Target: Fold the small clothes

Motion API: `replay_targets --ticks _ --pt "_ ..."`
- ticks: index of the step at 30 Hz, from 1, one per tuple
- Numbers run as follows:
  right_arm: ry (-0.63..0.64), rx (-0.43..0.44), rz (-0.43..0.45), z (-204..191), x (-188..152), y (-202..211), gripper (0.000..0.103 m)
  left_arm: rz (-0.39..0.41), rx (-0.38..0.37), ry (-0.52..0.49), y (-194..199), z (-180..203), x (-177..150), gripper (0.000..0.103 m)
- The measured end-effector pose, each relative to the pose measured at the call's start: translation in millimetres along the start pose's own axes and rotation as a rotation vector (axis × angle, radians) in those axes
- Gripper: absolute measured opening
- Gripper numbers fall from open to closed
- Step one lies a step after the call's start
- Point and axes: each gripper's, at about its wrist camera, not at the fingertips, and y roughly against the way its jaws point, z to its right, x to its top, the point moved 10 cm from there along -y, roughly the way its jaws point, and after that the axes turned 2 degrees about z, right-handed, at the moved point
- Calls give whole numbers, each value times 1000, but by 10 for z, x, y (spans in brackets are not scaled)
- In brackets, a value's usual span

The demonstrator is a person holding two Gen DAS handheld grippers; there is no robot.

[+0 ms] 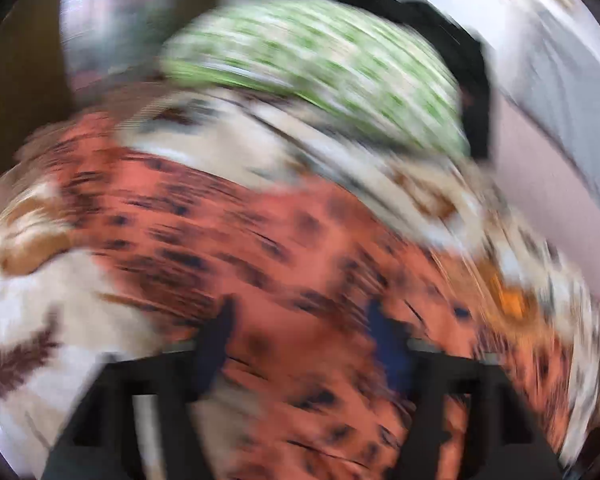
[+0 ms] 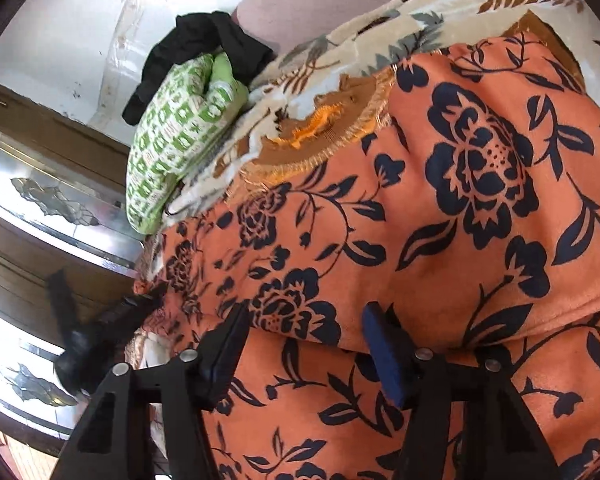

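The orange garment (image 2: 440,208) with its dark floral print lay spread over a leaf-patterned blanket (image 2: 380,40), a folded edge running across it just ahead of the right claw (image 2: 304,336), whose jaws stood apart with nothing pinched. The left claw (image 1: 300,332), seen through heavy blur, hung wide and empty above the same cloth. A green-and-white patterned bundle (image 2: 172,140) and a black garment (image 2: 204,48) sat at the blanket's far edge, beside a mirrored wooden cabinet (image 2: 40,184).
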Motion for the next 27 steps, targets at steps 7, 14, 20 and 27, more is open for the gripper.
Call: replay_targets --ticks 7,14,20,27 --pt "-41 39 -3 72 9 -20 62 -64 68 332 -158 -1341 215 78" --pt "12 3 1 42 6 -58 62 -156 -14 434 -393 -1916 402 78" --pt "19 -1 0 35 12 -69 62 -176 -72 460 -650 -2118 683 78" --pt "12 8 -3 52 25 -78 62 -154 -126 542 -854 -2222 871 35"
